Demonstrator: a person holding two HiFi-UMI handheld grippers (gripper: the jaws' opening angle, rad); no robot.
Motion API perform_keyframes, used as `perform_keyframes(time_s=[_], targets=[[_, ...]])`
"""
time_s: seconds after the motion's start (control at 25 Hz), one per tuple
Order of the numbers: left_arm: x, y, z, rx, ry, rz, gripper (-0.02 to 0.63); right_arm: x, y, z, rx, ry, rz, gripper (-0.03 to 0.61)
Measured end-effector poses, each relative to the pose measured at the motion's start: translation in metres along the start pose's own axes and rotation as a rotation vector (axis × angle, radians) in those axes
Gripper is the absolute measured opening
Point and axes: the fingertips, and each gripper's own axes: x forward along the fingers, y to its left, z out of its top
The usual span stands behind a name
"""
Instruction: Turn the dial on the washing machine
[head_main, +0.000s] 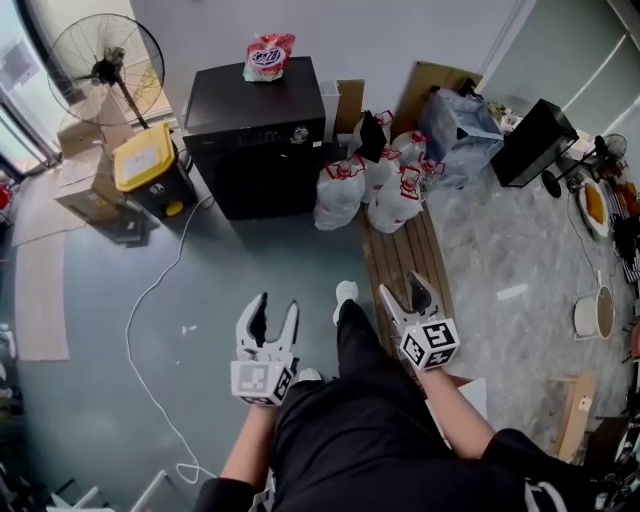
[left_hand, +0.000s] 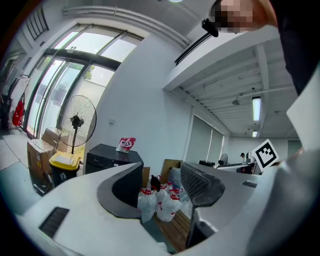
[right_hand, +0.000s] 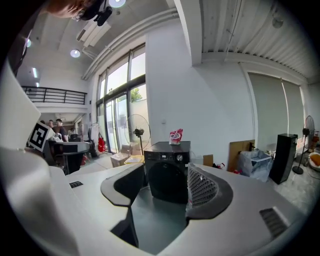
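A black washing machine (head_main: 258, 140) stands against the far wall, with its small round dial (head_main: 299, 133) on the upper right of its front. It also shows between the right jaws as the washing machine (right_hand: 167, 172), dial (right_hand: 179, 157) at its top right, and as a dark box (left_hand: 107, 159) in the left gripper view. A red and white packet (head_main: 268, 56) lies on top. My left gripper (head_main: 273, 315) and right gripper (head_main: 403, 295) are both open and empty, held low near the person's legs, far from the machine.
A yellow-lidded bin (head_main: 147, 168) and a standing fan (head_main: 106, 68) are left of the machine. Several white tied bags (head_main: 368, 188) sit to its right beside a wooden pallet (head_main: 400, 258). A white cable (head_main: 150, 330) trails over the floor. A black speaker (head_main: 533, 142) stands far right.
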Motion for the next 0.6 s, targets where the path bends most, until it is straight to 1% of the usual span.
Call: perform_keyframes(time_s=[0.16, 0.24, 0.4, 0.6], targets=[[0.054, 0.017, 0.000, -0.002, -0.002, 0.048, 0.216, 0.059, -0.031, 0.010, 0.007, -0.017, 0.036, 0.244], [0.088, 0.025, 0.006, -0.003, -0.003, 0.072, 0.216, 0.094, -0.049, 0.021, 0.014, -0.023, 0.061, 0.244], [0.162, 0.035, 0.025, 0.021, 0.006, 0.075, 0.209, 0.167, -0.084, 0.049, 0.022, -0.028, 0.126, 0.244], [0.243, 0.048, 0.048, 0.020, 0.012, 0.124, 0.209, 0.233, -0.133, 0.092, 0.011, -0.048, 0.176, 0.244]])
